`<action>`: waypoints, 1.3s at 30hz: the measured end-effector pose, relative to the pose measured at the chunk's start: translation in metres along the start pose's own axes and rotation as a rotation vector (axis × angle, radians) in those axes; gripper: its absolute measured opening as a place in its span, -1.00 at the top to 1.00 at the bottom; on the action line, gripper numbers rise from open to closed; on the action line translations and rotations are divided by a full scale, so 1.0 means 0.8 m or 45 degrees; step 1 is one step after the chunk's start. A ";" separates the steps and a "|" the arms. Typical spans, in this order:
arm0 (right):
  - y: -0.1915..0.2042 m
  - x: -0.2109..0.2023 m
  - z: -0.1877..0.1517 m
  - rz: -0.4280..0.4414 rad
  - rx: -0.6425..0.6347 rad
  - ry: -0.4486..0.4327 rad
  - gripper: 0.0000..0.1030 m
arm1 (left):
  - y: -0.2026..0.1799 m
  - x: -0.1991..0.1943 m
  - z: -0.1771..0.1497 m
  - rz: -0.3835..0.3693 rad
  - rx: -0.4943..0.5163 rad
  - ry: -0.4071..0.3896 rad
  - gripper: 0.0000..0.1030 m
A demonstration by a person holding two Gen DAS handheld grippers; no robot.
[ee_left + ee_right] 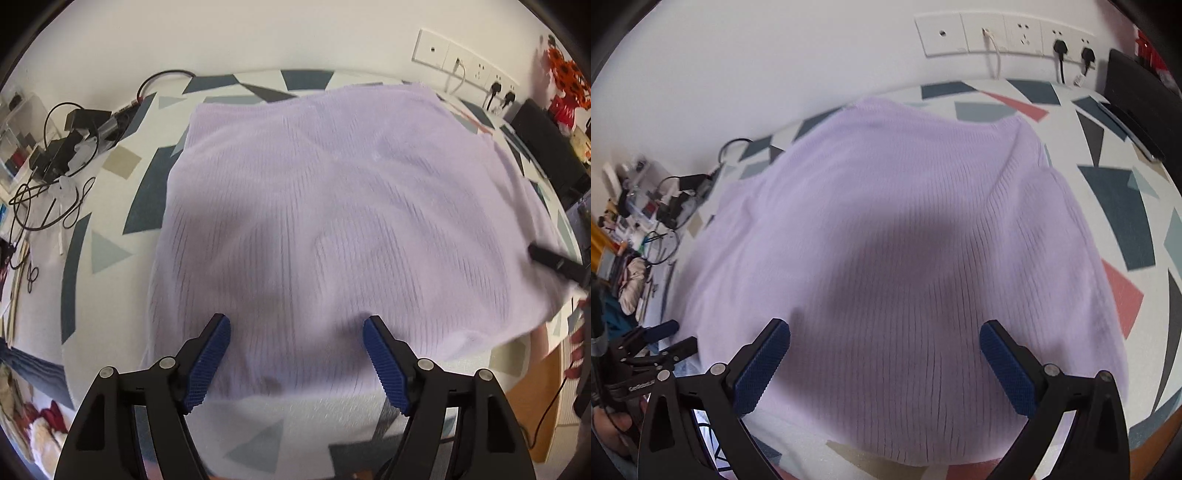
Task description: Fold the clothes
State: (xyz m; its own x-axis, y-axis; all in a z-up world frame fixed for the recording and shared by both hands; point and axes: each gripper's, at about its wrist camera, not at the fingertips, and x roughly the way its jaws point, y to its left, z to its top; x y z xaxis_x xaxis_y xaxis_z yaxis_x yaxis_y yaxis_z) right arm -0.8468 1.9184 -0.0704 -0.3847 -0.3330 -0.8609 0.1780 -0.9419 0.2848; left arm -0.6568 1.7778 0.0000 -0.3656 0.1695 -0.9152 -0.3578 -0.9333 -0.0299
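- The left gripper [296, 326] is seen released, its blue pads [207, 365] spread with nothing pinched between them; it's tipped steeply down over the near edge of the lilac knit garment [325, 206].
- The right gripper [884, 334] is spread as wide as it gets, also empty, angled down over the same garment [886, 240], with a dark shadow thrown on the knit just ahead of it.
- In the right wrist view the left gripper [666, 338] can be spotted at the far left, held by a hand [613, 424] low in the corner.
- The garment is laid out flat on the worktop [110, 229], which is covered in a triangle-patterned cloth; a sleeve looks folded in along the right side.
- Containers: a clear box [14, 147] is sat at the worktop's left end, contents too blurry to be made out. Cables and black gadgets [70, 144] are piled beside it.
- Wall sockets [1004, 35] are seen behind, a few plugs in.
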 end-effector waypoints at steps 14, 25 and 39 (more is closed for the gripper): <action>-0.006 0.020 -0.011 -0.014 -0.029 0.030 -0.99 | -0.016 0.037 0.003 0.053 0.049 -0.007 -0.64; 0.002 0.022 -0.022 -0.046 -0.074 -0.032 -0.99 | -0.015 0.044 0.011 0.020 0.051 0.062 -0.67; 0.009 0.027 -0.022 -0.045 -0.072 -0.037 -0.99 | -0.025 0.050 0.020 0.046 0.094 0.107 -0.69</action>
State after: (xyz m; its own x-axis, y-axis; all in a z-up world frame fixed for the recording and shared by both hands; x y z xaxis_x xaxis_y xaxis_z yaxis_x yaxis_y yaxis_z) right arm -0.8384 1.9055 -0.0944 -0.4173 -0.3017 -0.8572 0.2146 -0.9493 0.2297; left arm -0.6777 1.8081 -0.0297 -0.3071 0.1064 -0.9457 -0.4095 -0.9118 0.0304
